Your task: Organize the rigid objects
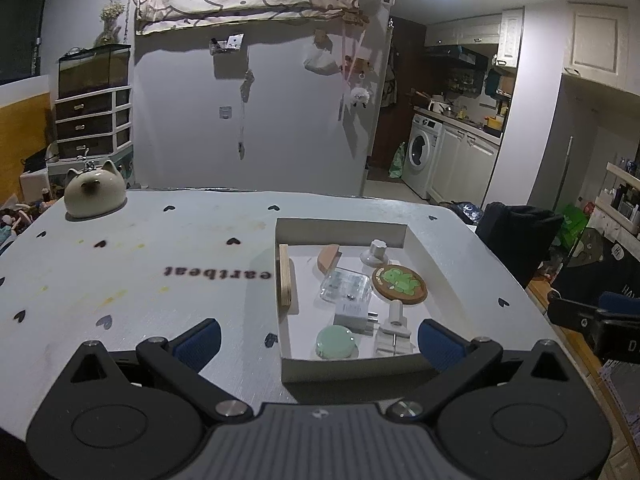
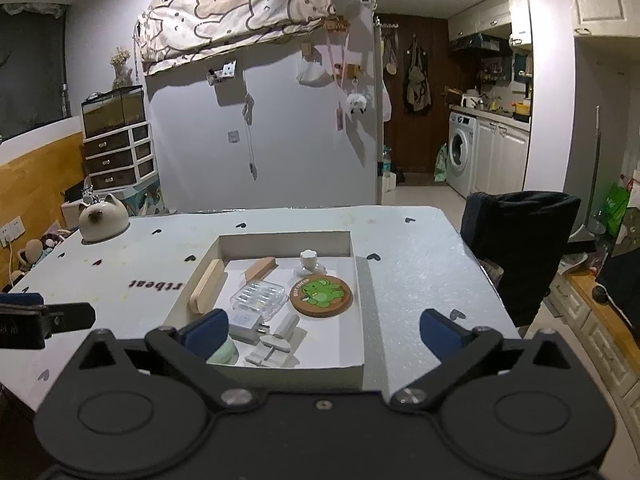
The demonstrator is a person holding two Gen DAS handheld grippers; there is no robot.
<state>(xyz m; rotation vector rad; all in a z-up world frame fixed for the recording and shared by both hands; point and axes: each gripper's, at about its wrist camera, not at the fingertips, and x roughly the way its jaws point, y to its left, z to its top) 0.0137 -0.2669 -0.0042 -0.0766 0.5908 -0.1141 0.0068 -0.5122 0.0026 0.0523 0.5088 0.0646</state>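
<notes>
Your box (image 2: 286,243) is sitting on the table (image 2: 420,264) and holding everything loose in sight: wood block (image 2: 207,286), wedge (image 2: 260,268), clear case (image 2: 260,299), coaster (image 2: 322,295), white knob (image 2: 309,264), charger (image 2: 246,326), green disc (image 1: 335,343) and a white clip (image 2: 274,346). Nothing rigid is lying outside it except the cat-eared pot (image 2: 100,220), so you are looking close to finished. Your left gripper (image 1: 319,341) and right gripper (image 2: 319,331) are both standing wide apart, holding nothing. In the right view a finger is hiding most of the disc, and the case's contents are staying too blurred to name.
</notes>
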